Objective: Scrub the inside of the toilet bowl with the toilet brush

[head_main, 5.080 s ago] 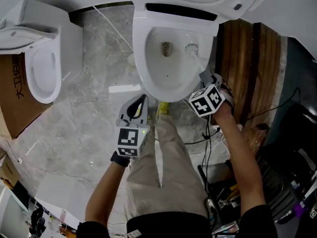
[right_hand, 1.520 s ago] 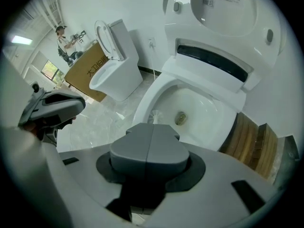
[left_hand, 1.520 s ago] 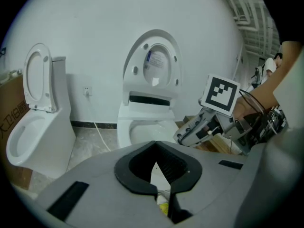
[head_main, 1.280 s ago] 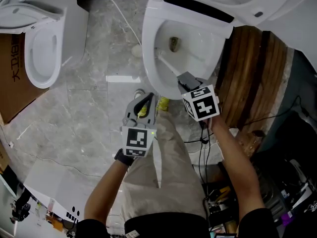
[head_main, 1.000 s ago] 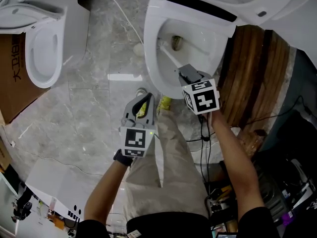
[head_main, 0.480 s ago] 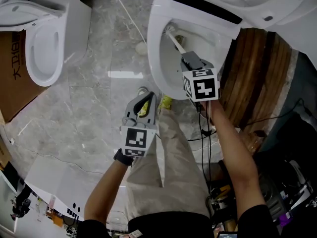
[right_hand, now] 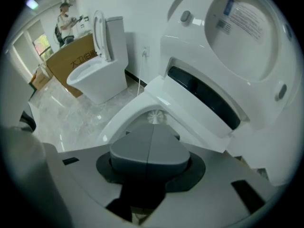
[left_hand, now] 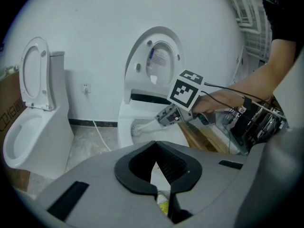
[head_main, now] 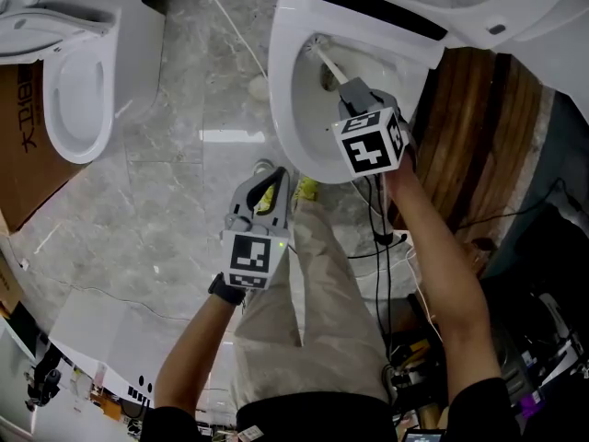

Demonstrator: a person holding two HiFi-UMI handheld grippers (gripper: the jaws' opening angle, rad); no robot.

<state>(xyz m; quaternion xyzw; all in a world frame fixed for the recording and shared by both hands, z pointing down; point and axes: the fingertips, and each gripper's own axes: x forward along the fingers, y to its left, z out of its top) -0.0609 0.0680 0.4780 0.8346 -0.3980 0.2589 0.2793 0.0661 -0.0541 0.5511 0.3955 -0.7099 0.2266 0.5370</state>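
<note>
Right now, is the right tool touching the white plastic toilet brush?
Touching. The left gripper view shows the right tool clamped on the white plastic toilet brush, whose handle runs into the white ceramic toilet bowl.

The toilet bowl (head_main: 308,122) is smooth, glossy white ceramic. The toilet brush (right_hand: 154,117) looks like white plastic, with a bristly head. My right tool (right_hand: 150,139) and left tool (left_hand: 155,150) are matt grey plastic; the left one's pads (left_hand: 175,164) are black and ribbed. The floor (head_main: 175,219) is polished grey marbled tile, the platform (head_main: 469,118) dark grained wood, the box (head_main: 23,164) plain brown cardboard.
</note>
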